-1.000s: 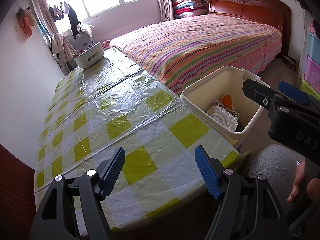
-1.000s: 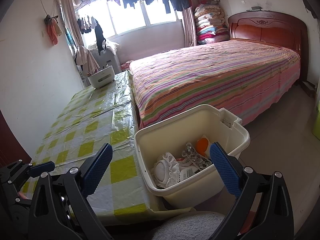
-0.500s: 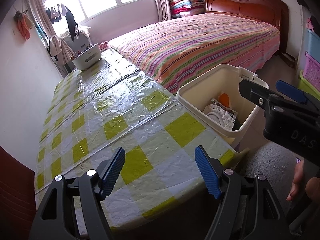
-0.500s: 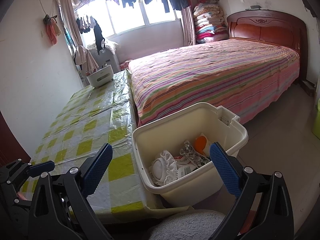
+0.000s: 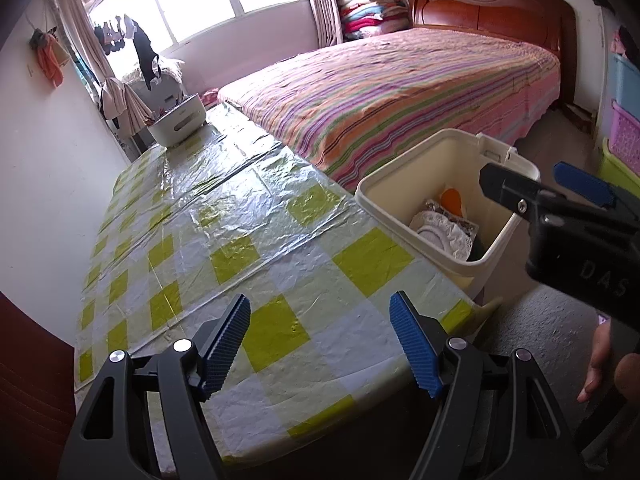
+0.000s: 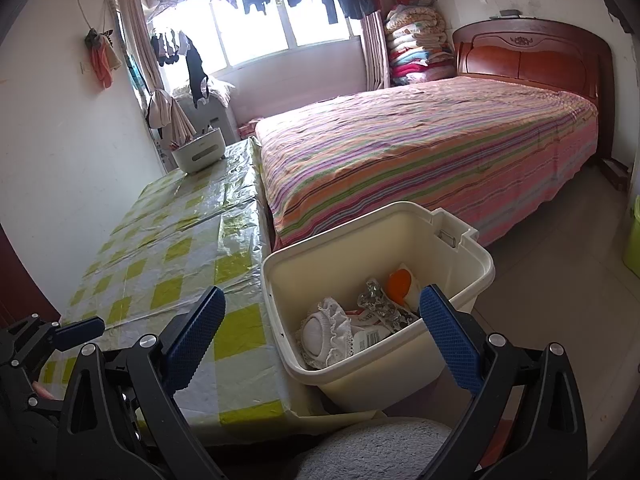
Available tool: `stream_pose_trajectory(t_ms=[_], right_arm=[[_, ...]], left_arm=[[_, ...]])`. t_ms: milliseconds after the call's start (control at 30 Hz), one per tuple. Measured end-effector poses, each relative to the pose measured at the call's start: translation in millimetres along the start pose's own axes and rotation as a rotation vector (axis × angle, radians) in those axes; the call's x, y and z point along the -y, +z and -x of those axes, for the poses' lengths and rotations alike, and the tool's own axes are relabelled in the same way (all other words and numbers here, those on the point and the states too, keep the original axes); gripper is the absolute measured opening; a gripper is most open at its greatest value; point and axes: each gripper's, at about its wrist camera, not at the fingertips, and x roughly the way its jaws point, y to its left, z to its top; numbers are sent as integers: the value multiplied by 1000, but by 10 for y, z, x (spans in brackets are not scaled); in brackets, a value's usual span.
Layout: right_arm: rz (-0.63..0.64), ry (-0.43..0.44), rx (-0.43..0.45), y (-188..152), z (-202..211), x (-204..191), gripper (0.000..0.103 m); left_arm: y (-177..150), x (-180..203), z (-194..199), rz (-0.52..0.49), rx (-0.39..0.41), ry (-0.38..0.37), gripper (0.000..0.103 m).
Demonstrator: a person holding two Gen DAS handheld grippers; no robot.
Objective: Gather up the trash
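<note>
A cream plastic bin [image 6: 460,248] stands on the floor at the table's right end; it also shows in the left wrist view [image 5: 400,184]. Inside lie a white lacy item [image 6: 324,332], crumpled foil [image 6: 376,300], an orange wrapper [image 6: 400,282] and a labelled packet [image 6: 370,338]. My left gripper [image 5: 320,344] is open and empty above the near end of the yellow-checked tablecloth [image 5: 224,232]. My right gripper [image 6: 320,336] is open and empty, held above the bin's near side; it shows from the side in the left wrist view [image 5: 548,188].
A white basket [image 5: 178,124] stands at the table's far end. A bed with a striped cover [image 6: 420,152] runs along the table's right side. A grey cushioned seat [image 6: 372,452] is below the grippers. Coloured crates [image 5: 624,128] stand at the right wall.
Both grippers tilted and drew back slightly, so the bin and table sit a little lower in both views. Both stay open and empty.
</note>
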Motion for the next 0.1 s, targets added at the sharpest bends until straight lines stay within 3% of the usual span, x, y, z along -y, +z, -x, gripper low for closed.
stream_pose_trajectory(t_ms=[100], right_arm=[[2,-1,-2,-1,2,-12,96]], left_arm=[[-8,1,-6,-10,2,16,70]])
